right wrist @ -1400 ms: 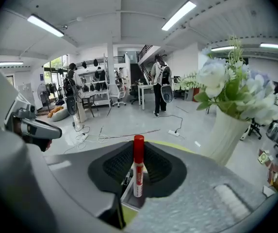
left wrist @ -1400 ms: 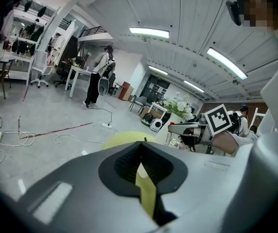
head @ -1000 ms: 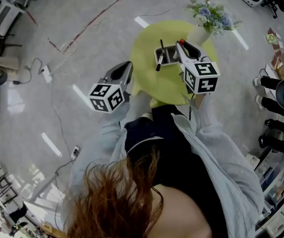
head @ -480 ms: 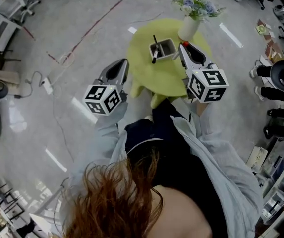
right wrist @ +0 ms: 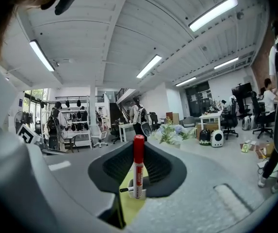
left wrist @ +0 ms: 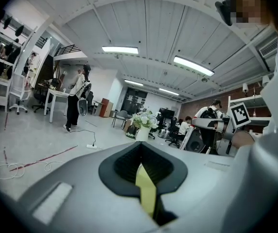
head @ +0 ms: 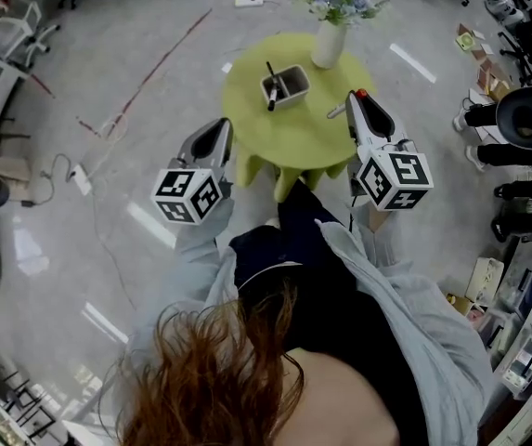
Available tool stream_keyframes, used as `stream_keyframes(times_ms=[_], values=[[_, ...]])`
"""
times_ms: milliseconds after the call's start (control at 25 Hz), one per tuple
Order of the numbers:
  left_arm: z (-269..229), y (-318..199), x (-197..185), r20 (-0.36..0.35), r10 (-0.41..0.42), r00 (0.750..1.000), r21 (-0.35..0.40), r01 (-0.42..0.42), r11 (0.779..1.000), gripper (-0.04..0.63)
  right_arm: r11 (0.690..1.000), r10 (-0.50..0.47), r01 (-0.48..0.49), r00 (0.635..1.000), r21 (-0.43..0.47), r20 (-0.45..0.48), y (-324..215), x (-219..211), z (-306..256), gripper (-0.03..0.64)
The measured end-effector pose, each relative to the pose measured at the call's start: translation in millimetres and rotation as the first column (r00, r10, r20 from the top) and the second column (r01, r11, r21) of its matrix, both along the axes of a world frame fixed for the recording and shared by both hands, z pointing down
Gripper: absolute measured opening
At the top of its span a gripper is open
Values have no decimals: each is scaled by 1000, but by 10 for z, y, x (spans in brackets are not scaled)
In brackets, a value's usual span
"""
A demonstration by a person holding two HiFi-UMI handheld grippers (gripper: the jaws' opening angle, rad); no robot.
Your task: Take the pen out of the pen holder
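fingers (left wrist: 122, 165) of the left gripper (head: 217, 130) sit pressed together on nothing, off the left edge of the bench (head: 317, 147); the pen holder (head: 293, 91) at mid-bench keeps one black pen (head: 270, 80), while the right gripper (head: 358, 100) clamps the red pen (right wrist: 138, 166), now drawn back clear of the holder to the near right rim. so the removal looks done, with bare floor (head: 136, 82) all round and only the vase (head: 329, 45) at the far edge

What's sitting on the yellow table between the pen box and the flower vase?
Nothing. In the head view, the stretch of yellow table between the pen holder and the flower vase is bare.
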State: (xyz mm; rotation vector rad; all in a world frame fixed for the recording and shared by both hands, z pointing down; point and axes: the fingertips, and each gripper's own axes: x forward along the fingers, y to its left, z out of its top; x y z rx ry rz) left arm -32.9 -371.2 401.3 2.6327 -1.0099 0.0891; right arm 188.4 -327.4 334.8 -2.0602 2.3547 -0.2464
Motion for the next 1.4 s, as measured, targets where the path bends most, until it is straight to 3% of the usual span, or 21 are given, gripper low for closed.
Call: stream_keyframes(times_ms=[320, 600, 1400], values=[[99, 236, 47, 23, 22, 999, -7, -22, 1000, 18, 997, 61, -60, 998, 50, -4, 383, 177, 87, 64], [169, 330, 66, 45, 43, 998, -17, -43, 999, 18, 996, 88, -88, 996, 16, 19, 516, 232, 260, 64], [213, 329, 40, 36, 35, 999, -38, -34, 999, 18, 1000, 20, -20, 1000, -1, 7, 371, -24, 328, 64]])
